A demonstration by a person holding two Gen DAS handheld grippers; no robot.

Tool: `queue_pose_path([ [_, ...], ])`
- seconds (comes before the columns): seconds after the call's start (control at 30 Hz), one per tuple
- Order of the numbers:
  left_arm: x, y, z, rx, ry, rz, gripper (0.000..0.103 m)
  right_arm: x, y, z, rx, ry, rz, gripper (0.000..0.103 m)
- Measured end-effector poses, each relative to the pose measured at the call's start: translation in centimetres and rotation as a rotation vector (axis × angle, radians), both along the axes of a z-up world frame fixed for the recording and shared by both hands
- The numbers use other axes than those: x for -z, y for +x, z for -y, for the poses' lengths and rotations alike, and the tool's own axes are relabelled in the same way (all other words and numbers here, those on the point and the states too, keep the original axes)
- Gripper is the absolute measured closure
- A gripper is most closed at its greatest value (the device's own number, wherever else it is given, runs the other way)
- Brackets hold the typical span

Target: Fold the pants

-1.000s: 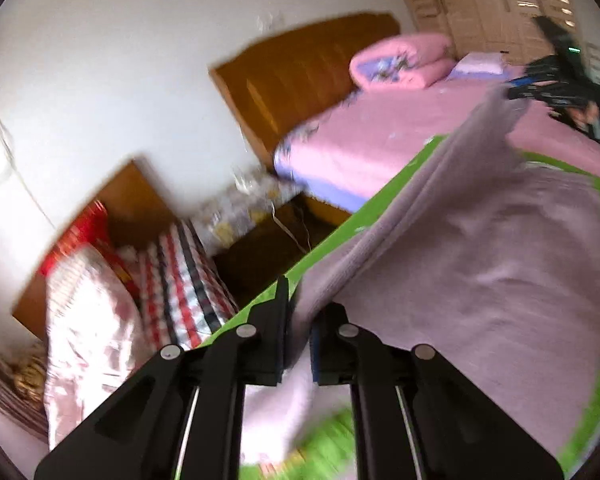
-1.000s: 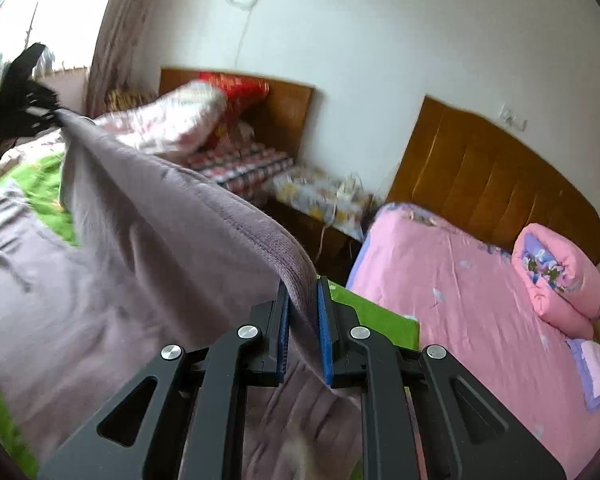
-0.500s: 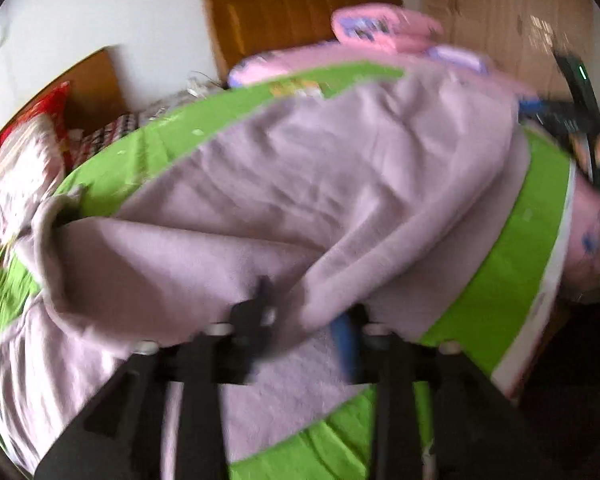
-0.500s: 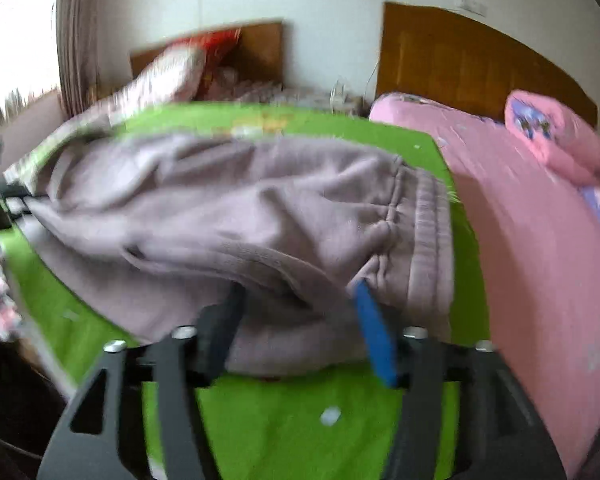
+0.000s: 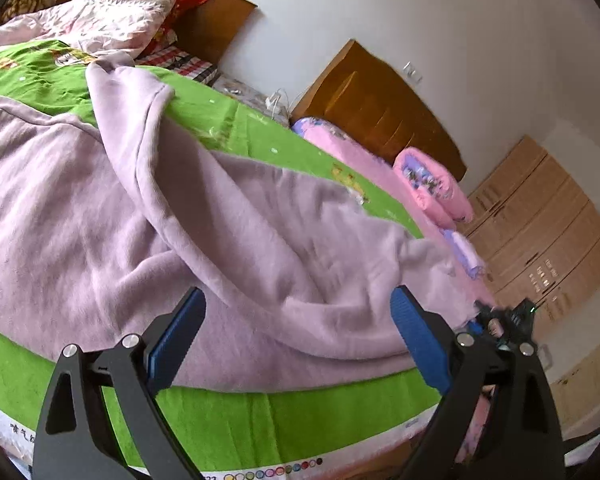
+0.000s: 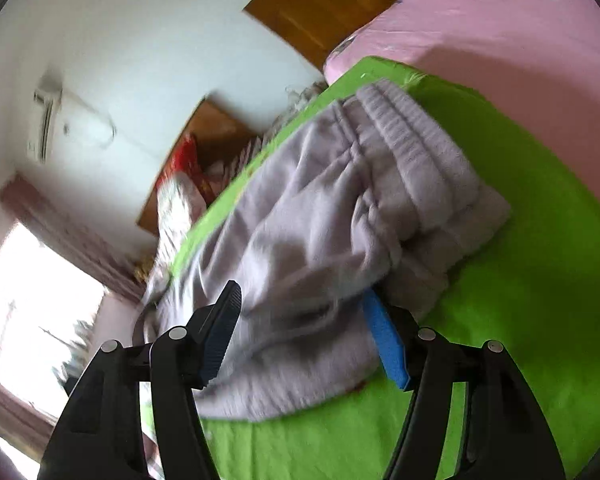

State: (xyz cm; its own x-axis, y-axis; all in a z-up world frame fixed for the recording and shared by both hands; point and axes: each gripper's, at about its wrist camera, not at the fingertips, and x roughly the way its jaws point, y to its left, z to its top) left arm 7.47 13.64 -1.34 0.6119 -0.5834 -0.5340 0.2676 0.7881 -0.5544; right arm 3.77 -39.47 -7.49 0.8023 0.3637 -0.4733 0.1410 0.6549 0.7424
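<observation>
The lilac fleece pants point(image 5: 236, 240) are spread in loose folds across the green mat point(image 5: 300, 412), the ribbed waistband point(image 6: 416, 148) lying toward the mat's far edge in the right wrist view. The cloth is judged soft, limp and light; it will sag and crease, so firm pinches at the waistband or hems are advised. The left gripper point(image 5: 298, 344) is seen opening, unclamped over the cloth's near edge. The right gripper point(image 6: 304, 340) is closing, with cloth between its jaws but not pressed.
</observation>
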Motion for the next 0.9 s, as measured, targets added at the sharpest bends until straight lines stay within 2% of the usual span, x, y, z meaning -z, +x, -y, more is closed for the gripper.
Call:
queue_pose_path([
  [0.07, 0.2, 0.0, -0.3, -0.012, 0.005, -0.008, 0.010, 0.1, 0.7, 0.6, 0.051, 0.012, 0.021, 0.050],
  [0.13, 0.3, 0.3, -0.6, -0.033, -0.007, -0.026, 0.010, 0.3, 0.8, 0.9, 0.081, 0.013, 0.015, 0.082],
  [0.27, 0.4, 0.3, -1.0, -0.068, -0.008, -0.050, 0.010, 0.2, 1.0, -0.2, 0.094, -0.058, 0.020, 0.086],
  [0.37, 0.5, 0.7, -1.1, -0.084, -0.017, -0.079, 0.010, 0.2, 0.8, 0.2, 0.099, -0.068, 0.013, 0.086],
  [0.5, 0.9, 2.5, -0.7, -0.147, 0.042, -0.148, 0.011, 0.2, 0.4, 0.4, 0.098, -0.064, 0.019, 0.086],
  [0.53, 1.1, 3.3, -0.7, -0.167, 0.042, -0.175, 0.026, 0.3, 0.5, 0.4, 0.098, -0.062, 0.020, 0.086],
  [0.57, 1.5, 3.9, -0.8, -0.177, 0.039, -0.199, 0.052, 0.2, 0.2, 0.5, 0.097, -0.059, 0.020, 0.086],
  [0.6, 1.9, 4.7, -0.9, -0.179, 0.037, -0.223, 0.066, 0.2, 0.1, 0.5, 0.096, -0.057, 0.018, 0.086],
  [0.63, 2.3, 5.6, -0.9, -0.188, 0.055, -0.243, 0.090, 0.1, 0.1, 0.5, 0.093, -0.059, 0.013, 0.086],
  [0.67, 2.4, 6.1, -0.9, -0.191, 0.070, -0.247, 0.098, -0.1, -0.3, 0.7, 0.090, -0.061, 0.008, 0.086],
  [0.73, 1.6, 7.0, -1.0, -0.172, 0.058, -0.212, 0.099, -0.6, 0.4, 0.6, 0.076, -0.089, -0.021, 0.087],
  [0.83, -3.3, 6.1, -1.6, -0.177, 0.062, -0.013, 0.099, -3.4, 1.4, 0.5, 0.040, -0.166, 0.002, 0.088],
  [0.9, -6.5, 4.0, -2.2, -0.192, 0.042, 0.123, 0.099, -6.1, 1.6, 0.5, 0.033, -0.198, 0.063, 0.089],
])
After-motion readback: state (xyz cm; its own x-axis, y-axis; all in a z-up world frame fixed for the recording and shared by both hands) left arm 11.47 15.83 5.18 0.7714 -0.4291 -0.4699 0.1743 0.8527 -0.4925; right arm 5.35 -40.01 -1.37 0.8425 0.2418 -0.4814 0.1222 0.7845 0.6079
